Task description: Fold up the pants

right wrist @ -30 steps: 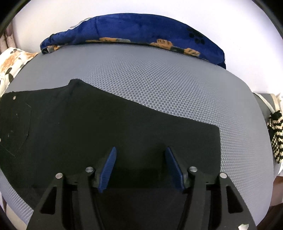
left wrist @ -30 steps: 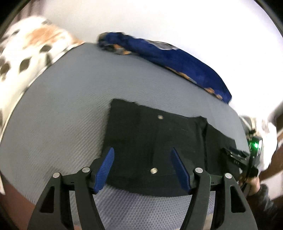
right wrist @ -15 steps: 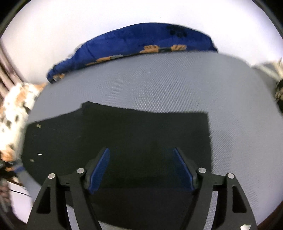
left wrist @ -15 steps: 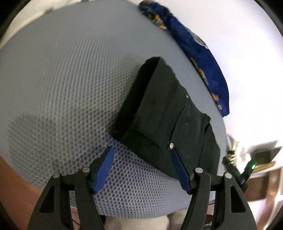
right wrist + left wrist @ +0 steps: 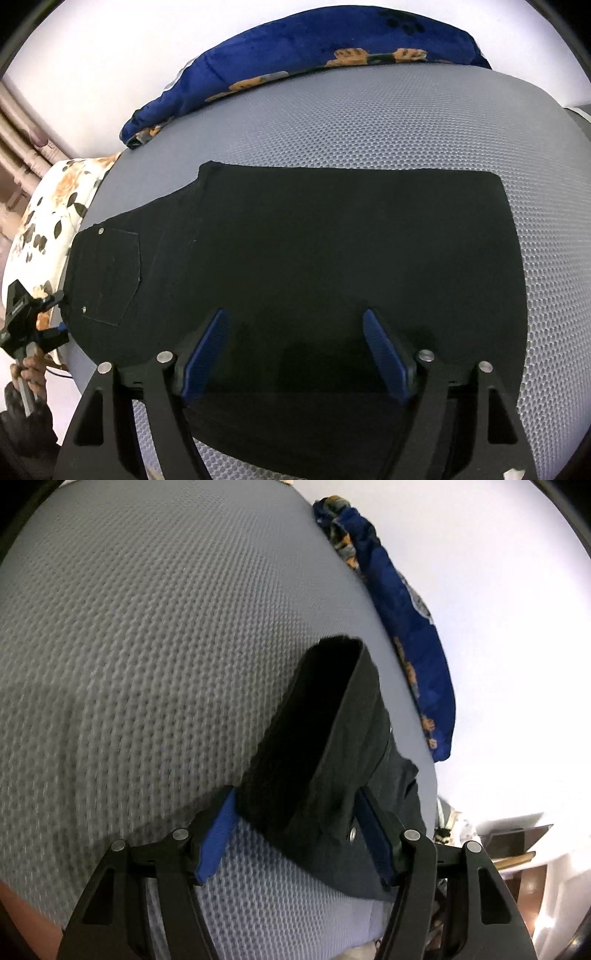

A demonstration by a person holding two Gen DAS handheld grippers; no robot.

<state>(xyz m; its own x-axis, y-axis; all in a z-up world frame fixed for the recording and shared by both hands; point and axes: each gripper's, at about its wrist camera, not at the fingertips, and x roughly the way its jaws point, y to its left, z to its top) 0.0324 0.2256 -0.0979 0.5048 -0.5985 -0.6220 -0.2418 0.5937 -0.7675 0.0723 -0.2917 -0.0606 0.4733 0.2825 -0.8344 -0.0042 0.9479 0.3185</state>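
Observation:
Black pants [image 5: 332, 240] lie flat across a grey mesh bed [image 5: 369, 122], waist and back pocket to the left, leg hem to the right. My right gripper [image 5: 293, 314] hovers over the near edge of the leg; its jaws are opening and the pads press on nothing. My left gripper [image 5: 295, 794] straddles the waistband corner of the pants [image 5: 351, 738], where a metal button shows by the right pad. Its jaws are closing a little, with the cloth loose between them. In the right wrist view the left gripper [image 5: 61, 312] sits at the waist end, held by a hand.
A blue blanket with orange paw prints [image 5: 332, 37] runs along the bed's far edge by the white wall. A floral pillow [image 5: 48, 206] lies past the waist end. Dark furniture [image 5: 517, 834] stands beyond the bed's edge. Bare bed [image 5: 147, 627] spreads left of the waist.
The left gripper dropped, rolled and closed in on the waistband corner, which now lies between its fingers. The right gripper's jaws spread wider over the leg and its view swung.

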